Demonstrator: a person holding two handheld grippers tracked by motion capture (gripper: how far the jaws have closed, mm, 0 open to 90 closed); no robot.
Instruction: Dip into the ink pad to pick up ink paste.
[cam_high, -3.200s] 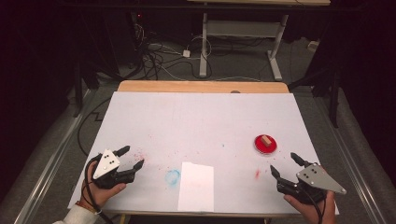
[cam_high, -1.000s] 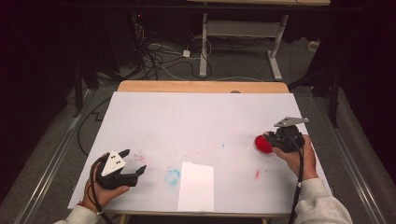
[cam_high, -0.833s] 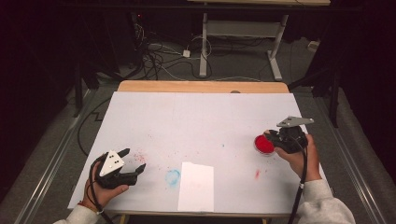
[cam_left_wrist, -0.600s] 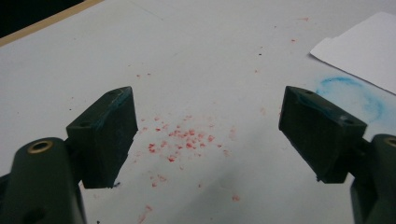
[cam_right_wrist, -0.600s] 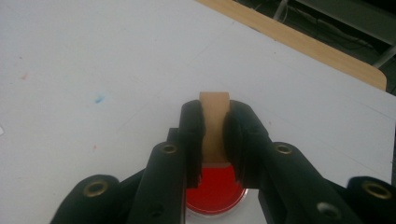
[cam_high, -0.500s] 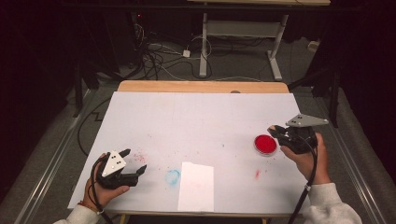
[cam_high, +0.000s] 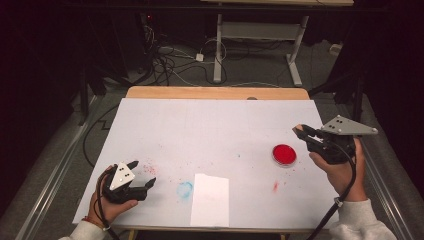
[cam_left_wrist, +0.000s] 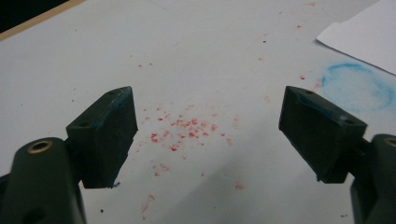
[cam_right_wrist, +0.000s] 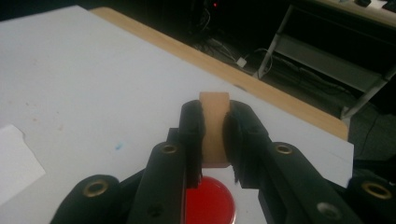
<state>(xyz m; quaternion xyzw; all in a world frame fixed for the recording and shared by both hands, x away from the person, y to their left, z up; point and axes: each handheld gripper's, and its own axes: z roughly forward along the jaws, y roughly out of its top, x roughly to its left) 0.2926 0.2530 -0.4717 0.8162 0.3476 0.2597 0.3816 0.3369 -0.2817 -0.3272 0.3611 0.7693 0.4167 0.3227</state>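
Tabletop lies open; only red dish (cam_high: 284, 154) and paper sheet (cam_high: 210, 199) interrupt it.

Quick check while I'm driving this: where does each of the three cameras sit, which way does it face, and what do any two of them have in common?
High view: above the person's side, looking forward and down on the white table; both forearms, left gripper and right gripper show.
Left gripper view: rides that gripper, facing red speckles and a blue ring; jaws wide open.
Right gripper view: rides that gripper, shut on a wooden block, above the red dish.
Shared: the high and right gripper views both show the dish.
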